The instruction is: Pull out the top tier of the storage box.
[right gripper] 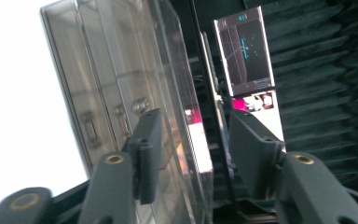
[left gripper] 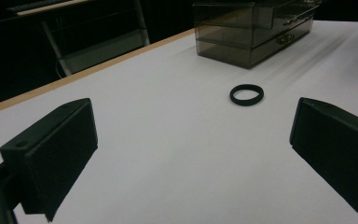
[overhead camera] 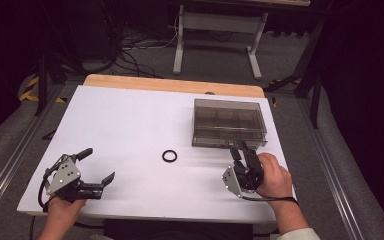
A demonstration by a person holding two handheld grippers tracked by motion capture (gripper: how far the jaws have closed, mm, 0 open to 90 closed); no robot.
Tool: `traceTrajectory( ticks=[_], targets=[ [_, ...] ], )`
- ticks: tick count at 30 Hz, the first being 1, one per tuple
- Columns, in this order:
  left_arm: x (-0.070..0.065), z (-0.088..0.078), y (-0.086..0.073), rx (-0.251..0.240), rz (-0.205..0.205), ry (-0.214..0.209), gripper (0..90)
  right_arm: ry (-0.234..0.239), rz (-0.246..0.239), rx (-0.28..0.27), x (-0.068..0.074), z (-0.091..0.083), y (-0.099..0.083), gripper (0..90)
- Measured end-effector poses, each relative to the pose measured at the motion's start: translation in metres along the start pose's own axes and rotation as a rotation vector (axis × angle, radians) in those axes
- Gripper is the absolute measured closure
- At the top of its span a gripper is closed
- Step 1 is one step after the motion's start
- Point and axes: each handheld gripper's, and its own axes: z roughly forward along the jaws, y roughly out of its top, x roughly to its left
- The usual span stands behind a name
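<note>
A: Right gripper (overhead camera: 239,148) is sitting at the near right of the table, at the front of the smoked drawer box (overhead camera: 229,121). Jaws are standing partly apart, nothing clamped; touching the box or not, can't tell.

B: Left gripper (overhead camera: 96,165) is resting near left, jaws wide apart, holding nothing. Black ring (overhead camera: 169,156) is lying flat mid-table, between both grippers, apart from the box.
</note>
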Motion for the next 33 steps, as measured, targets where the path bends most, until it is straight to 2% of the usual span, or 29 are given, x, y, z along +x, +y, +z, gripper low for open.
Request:
traceTrajectory(
  ticks=[1,2,3,5,12,15,19,20,21,22,23,24,25,27,30,31,33],
  targets=[
    [0.0,0.0,0.0,0.0,-0.001,-0.002,1.6,0.002,0.025,-0.012,-0.002,-0.001,0.0,52.2],
    [0.0,0.0,0.0,0.0,-0.002,-0.002,1.6,0.02,0.079,-0.04,-0.005,-0.003,-0.001,51.7],
    [0.0,0.0,0.0,0.0,0.0,-0.001,1.6,0.02,0.079,-0.04,-0.005,-0.003,-0.001,51.7],
    [0.0,0.0,0.0,0.0,-0.001,-0.001,1.6,0.08,0.146,-0.059,-0.011,-0.005,-0.002,50.9],
    [0.0,0.0,0.0,0.0,0.0,-0.001,1.6,0.19,0.313,-0.142,-0.028,-0.01,-0.007,45.3],
    [0.0,0.0,0.0,0.002,0.002,-0.001,1.6,0.269,0.396,-0.168,-0.038,-0.01,-0.01,43.0],
    [0.0,0.0,0.0,-0.001,0.001,-0.002,1.6,0.319,0.487,-0.2,-0.046,-0.01,-0.015,40.6],
    [0.0,0.0,0.0,-0.001,0.0,-0.001,1.6,0.336,0.533,-0.219,-0.051,-0.01,-0.018,40.0],
    [0.0,0.0,0.0,0.001,0.001,-0.002,1.6,0.336,0.533,-0.219,-0.051,-0.01,-0.018,40.0],
    [0.0,0.0,0.0,0.0,0.001,-0.001,1.6,0.354,0.568,-0.232,-0.055,-0.01,-0.02,39.7],
    [0.0,0.0,0.0,0.0,0.001,-0.001,1.6,0.354,0.568,-0.232,-0.055,-0.01,-0.02,39.7],
    [0.0,0.0,0.0,-0.002,-0.002,-0.005,1.6,0.372,0.598,-0.243,-0.059,-0.009,-0.022,39.2],
    [0.0,0.0,0.0,-0.002,-0.001,-0.002,1.6,0.372,0.598,-0.243,-0.059,-0.009,-0.022,39.2],
    [0.0,0.0,0.0,0.001,-0.003,-0.006,1.6,0.402,0.629,-0.254,-0.062,-0.008,-0.024,38.9],
    [0.0,0.0,0.0,-0.002,-0.003,-0.005,1.6,0.459,0.693,-0.271,-0.066,-0.004,-0.028,34.6],
    [0.0,0.0,0.0,-0.002,-0.003,-0.004,1.6,0.484,0.737,-0.277,-0.068,-0.001,-0.031,30.9],
    [0.0,0.0,0.0,-0.001,-0.002,-0.003,1.6,0.508,0.773,-0.282,-0.07,0.002,-0.032,28.4]
  ],
)
